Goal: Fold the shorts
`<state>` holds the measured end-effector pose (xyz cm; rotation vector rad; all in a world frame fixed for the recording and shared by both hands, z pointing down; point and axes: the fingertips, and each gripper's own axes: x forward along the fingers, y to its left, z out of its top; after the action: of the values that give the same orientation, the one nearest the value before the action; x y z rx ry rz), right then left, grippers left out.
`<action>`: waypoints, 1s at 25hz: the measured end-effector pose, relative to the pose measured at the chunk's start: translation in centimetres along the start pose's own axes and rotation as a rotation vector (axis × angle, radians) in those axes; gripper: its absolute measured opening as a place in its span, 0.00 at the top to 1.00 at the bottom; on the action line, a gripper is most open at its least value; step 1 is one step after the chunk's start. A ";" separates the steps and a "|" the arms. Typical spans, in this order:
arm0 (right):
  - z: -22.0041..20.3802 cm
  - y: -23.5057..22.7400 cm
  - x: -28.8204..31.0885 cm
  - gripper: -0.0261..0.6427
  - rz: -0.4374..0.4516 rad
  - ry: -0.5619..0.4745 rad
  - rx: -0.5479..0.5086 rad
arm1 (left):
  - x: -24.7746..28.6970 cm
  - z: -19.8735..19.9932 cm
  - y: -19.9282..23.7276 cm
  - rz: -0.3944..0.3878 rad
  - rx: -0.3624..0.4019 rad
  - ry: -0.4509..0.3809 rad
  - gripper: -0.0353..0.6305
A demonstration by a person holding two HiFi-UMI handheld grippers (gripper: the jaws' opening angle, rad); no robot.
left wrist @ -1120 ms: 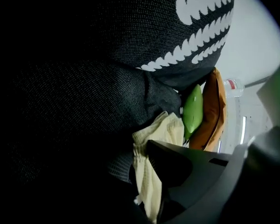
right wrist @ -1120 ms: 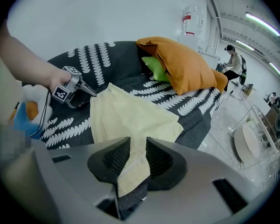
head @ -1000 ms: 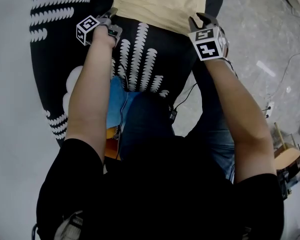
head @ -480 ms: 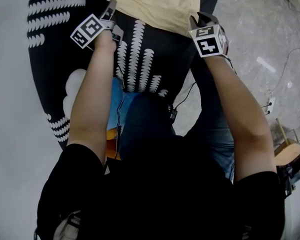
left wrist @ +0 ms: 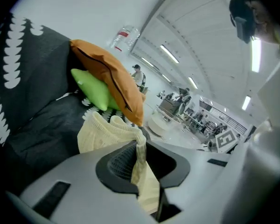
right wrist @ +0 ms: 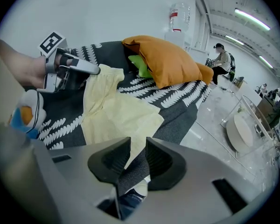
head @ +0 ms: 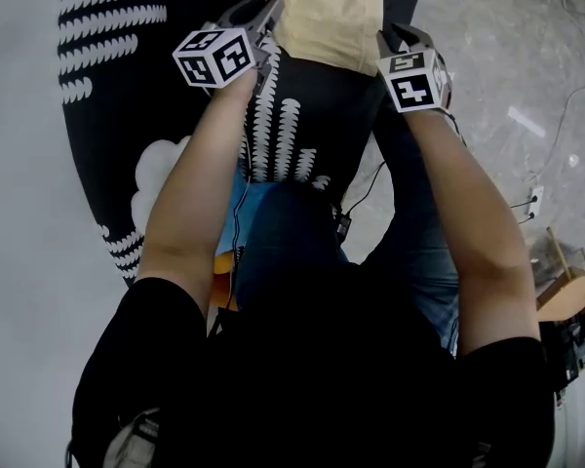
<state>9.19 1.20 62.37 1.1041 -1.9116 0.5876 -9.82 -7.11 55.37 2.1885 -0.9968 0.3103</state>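
In the left hand-held gripper [left wrist: 140, 149], shorts [left wrist: 101, 132].

Head view steeply down; all 3 share shorts [head: 331, 18].

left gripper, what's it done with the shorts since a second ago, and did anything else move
The left gripper, shut on the left corner of the shorts, has risen, rolled over and carried that corner up and in toward the right. The cloth's left edge now hangs lifted off the black patterned blanket. The right gripper stayed at the right corner, and the blanket did not shift.
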 end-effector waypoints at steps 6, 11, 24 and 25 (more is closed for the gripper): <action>-0.5 -1.6 -0.4 0.80 -0.019 0.001 0.003 | 3.3 -0.9 -5.1 -0.101 0.117 0.079 0.83; -1.3 -2.5 -0.2 0.80 -0.022 0.015 0.020 | 5.3 -2.5 -8.5 -0.169 0.183 0.130 0.83; -3.8 -4.5 0.0 0.80 0.004 0.031 0.013 | 9.5 -11.9 -13.1 -0.268 0.276 0.381 0.83; -4.0 -4.8 0.0 0.80 0.005 0.033 0.014 | 9.7 -12.6 -13.0 -0.267 0.281 0.405 0.83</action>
<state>15.04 1.66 64.46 1.0927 -1.8853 0.6191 7.16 1.96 62.59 2.3419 -0.4532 0.7680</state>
